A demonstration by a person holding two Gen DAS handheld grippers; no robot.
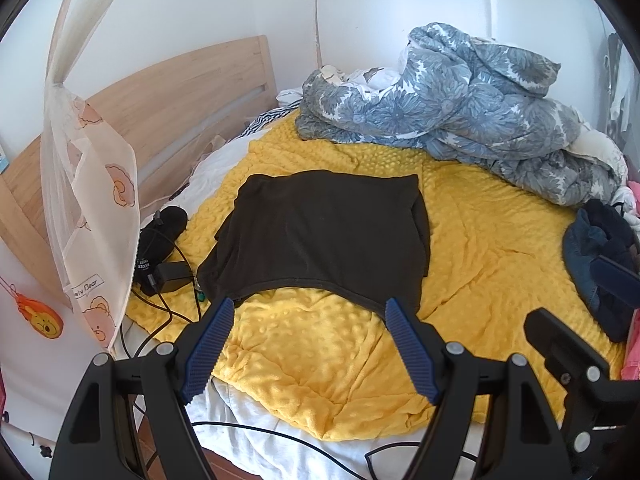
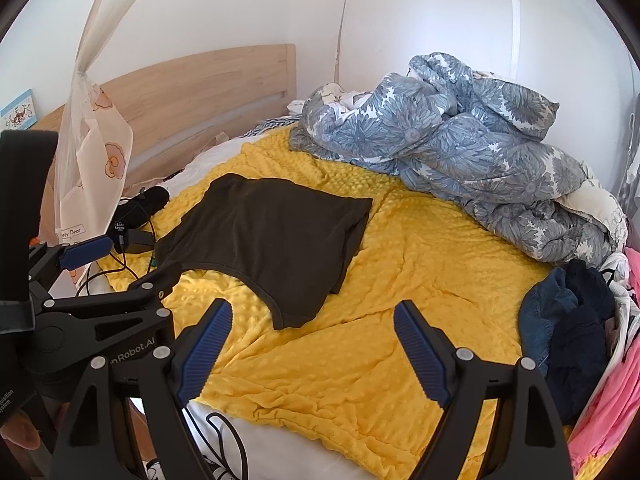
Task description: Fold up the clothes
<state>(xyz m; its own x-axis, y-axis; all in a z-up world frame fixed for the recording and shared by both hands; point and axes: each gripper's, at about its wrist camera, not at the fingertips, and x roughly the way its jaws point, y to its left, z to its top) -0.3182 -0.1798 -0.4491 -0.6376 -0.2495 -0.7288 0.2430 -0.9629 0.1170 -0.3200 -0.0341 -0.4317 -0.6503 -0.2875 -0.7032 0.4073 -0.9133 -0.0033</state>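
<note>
Lying flat on the yellow dimpled fleece blanket [image 1: 472, 248] is the dark brown knit garment [image 1: 324, 236], folded into a rough rectangle with a straight far edge and a curved, stitched hem along its near edge. Its right side shows a doubled layer where cloth is tucked over. It sits at the middle of the bed, slightly left of centre in the right wrist view [image 2: 272, 240].

The left gripper [image 1: 310, 312] hangs just above the garment's near hem, its blue ribbed fingers [image 1: 208, 344] spread wide with nothing between them; whether the tips touch the cloth cannot be told. The right gripper [image 2: 312, 316] also stands wide apart and empty, over bare blanket just near-right of the garment's near corner.

No proper container shows. At the right edge lies a loose heap of dark blue denim and navy clothes [image 2: 568, 320] beside pink cloth [image 2: 612, 392]. A crumpled grey-blue floral quilt [image 1: 472, 104] fills the far right. At the left sit a black charger block with cables [image 1: 170, 276] and a pale wooden headboard [image 1: 180, 88].
</note>
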